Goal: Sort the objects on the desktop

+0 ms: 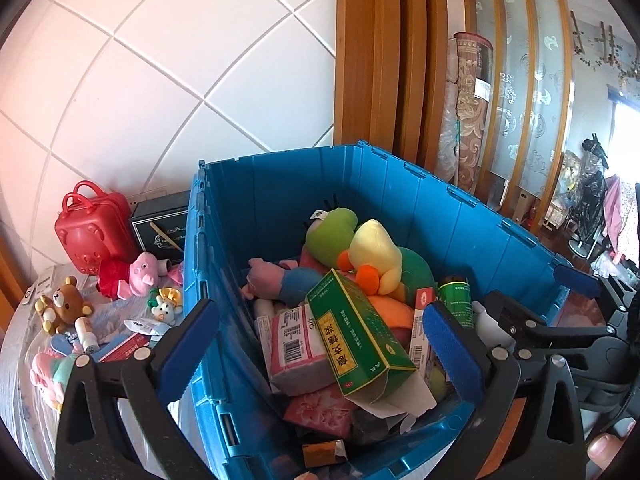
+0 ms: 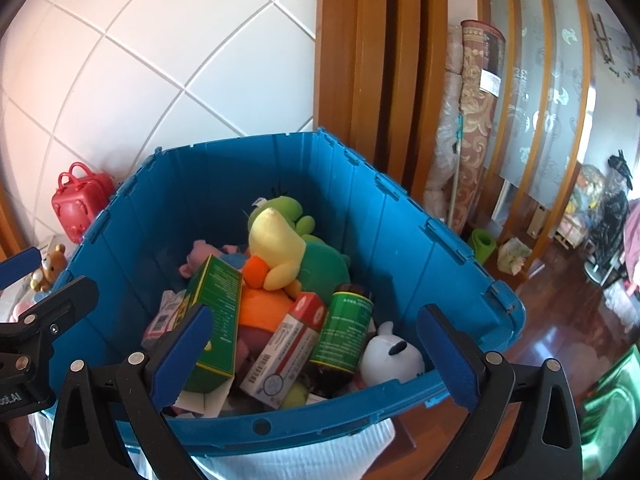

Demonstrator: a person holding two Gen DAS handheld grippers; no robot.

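Table (image 1: 24,360) holds blue crate (image 1: 400,200), red suitcase (image 1: 90,232), plush toys (image 1: 64,300)

A bin (image 1: 400,200) packed with toys and boxes stands on the desk (image 1: 24,360), with more things spread on the desk to its left.

In the bin, a duck plush (image 2: 276,248) lies on top toward the back, a frog plush (image 2: 288,208) behind it and a pig plush (image 1: 272,280) to its left. In front, a carton (image 1: 356,332) leans across the pile; right of it a slim box (image 2: 288,340), then a bottle (image 2: 344,328), then a dog plush (image 2: 392,354) against the near wall. Left of the bin, a toy suitcase (image 1: 92,232) stands at the wall, a second pig plush (image 1: 128,276) before it and a bear plush (image 1: 62,304) further left.
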